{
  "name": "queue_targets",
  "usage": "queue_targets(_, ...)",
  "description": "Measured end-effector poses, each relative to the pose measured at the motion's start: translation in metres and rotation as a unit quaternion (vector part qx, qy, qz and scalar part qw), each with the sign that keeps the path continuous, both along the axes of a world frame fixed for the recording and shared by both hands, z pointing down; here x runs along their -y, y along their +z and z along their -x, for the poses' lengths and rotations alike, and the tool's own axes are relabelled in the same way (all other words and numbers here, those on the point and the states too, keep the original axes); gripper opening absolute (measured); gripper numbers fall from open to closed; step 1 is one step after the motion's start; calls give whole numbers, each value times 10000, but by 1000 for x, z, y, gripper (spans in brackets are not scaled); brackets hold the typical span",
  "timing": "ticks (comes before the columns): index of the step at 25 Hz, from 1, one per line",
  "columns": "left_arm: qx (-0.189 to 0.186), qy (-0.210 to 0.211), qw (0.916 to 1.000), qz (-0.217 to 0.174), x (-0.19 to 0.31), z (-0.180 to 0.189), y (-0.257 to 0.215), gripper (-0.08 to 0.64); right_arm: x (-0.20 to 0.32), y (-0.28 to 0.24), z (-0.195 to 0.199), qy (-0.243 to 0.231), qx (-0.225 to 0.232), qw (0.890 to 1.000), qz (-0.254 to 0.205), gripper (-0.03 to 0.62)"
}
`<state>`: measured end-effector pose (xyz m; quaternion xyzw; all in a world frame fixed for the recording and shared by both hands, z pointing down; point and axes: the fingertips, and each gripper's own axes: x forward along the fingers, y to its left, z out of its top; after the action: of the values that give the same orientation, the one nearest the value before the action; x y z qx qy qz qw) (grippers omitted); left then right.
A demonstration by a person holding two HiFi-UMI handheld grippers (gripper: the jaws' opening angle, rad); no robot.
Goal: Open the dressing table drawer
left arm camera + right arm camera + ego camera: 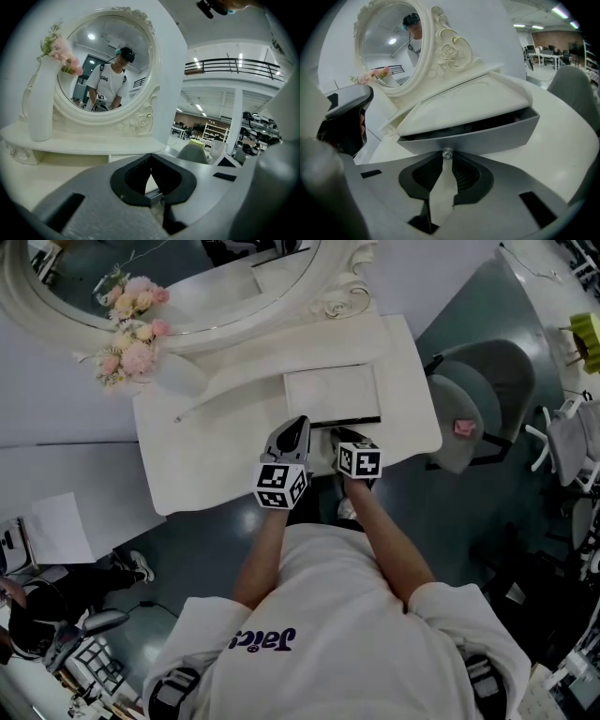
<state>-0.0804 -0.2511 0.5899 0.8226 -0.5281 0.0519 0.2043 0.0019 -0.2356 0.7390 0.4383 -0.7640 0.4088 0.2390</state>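
A small white drawer [487, 133] sits in the raised box under the oval mirror [389, 44] on the white dressing table [206, 465]. A dark gap shows above the drawer's front. My right gripper [447, 157] is shut on the drawer's small clear knob [447, 153], its pads pinching it from both sides. In the head view the right gripper [352, 442] is at the drawer's front edge [342, 420]. My left gripper [291, 439] hovers just to its left over the tabletop. In its own view the left gripper [151, 166] is shut, nothing between its tips.
A white vase with pink flowers [131, 348] stands at the table's left back, also in the left gripper view [42, 101]. A grey chair [483, 399] is to the right of the table. The person stands at the table's front edge.
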Motion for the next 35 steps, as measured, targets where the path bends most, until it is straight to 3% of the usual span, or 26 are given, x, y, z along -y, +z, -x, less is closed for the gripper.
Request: queue_targets(35, -162, -95, 9998, 6, -68, -19, 3, 15, -76, 2, -15, -478, -297, 9983, -154, 67)
